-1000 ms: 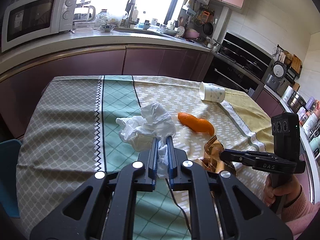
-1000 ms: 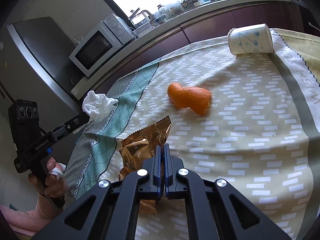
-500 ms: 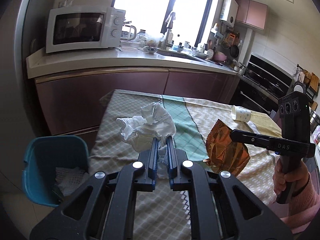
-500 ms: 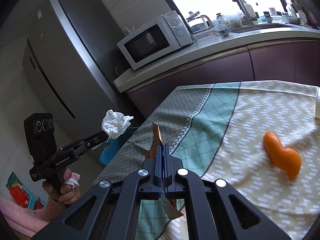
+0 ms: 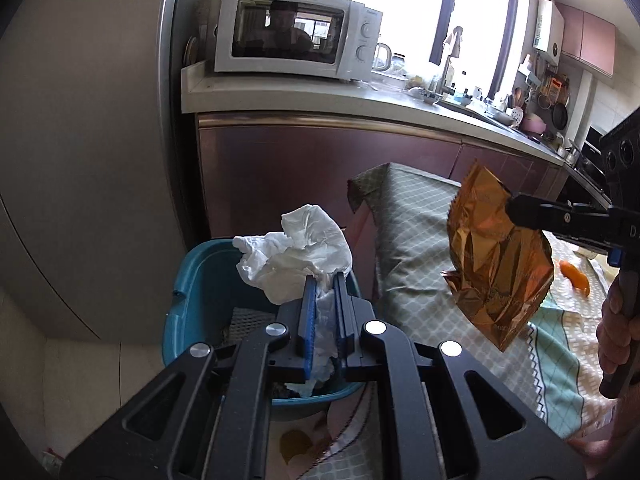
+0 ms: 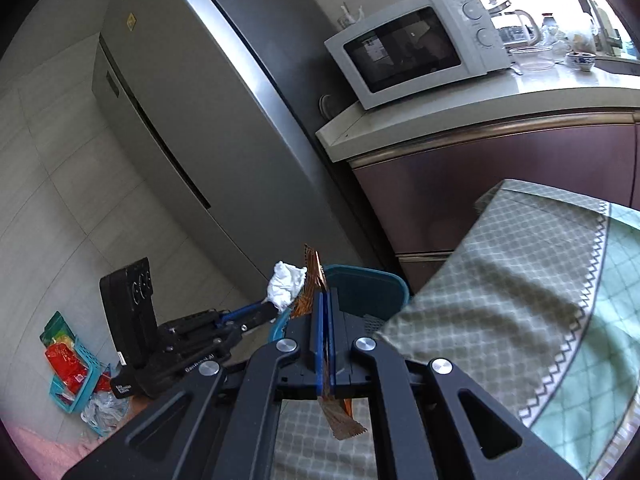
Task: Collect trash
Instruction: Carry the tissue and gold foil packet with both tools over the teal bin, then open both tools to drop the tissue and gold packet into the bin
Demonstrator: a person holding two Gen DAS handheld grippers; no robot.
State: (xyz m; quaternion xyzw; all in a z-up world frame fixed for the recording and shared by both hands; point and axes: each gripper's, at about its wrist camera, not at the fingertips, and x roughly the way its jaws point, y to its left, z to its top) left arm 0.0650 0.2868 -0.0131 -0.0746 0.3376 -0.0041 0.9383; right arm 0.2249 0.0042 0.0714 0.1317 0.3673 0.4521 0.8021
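My left gripper is shut on a crumpled white tissue and holds it over the blue trash bin on the floor beside the table. My right gripper is shut on a crinkled brown snack wrapper, held in the air above the table's left edge, right of the bin. The right wrist view shows the tissue in the left gripper just above the bin's rim. An orange peel lies on the tablecloth at the far right.
The table with its green and grey patterned cloth stands right of the bin. Purple cabinets under a counter with a white microwave stand behind. A grey fridge is on the left. A small blue basket of packets sits on the floor.
Both grippers have swung left off the table towards the bin. The tissue is now over the bin and the wrapper hangs at the table's edge.
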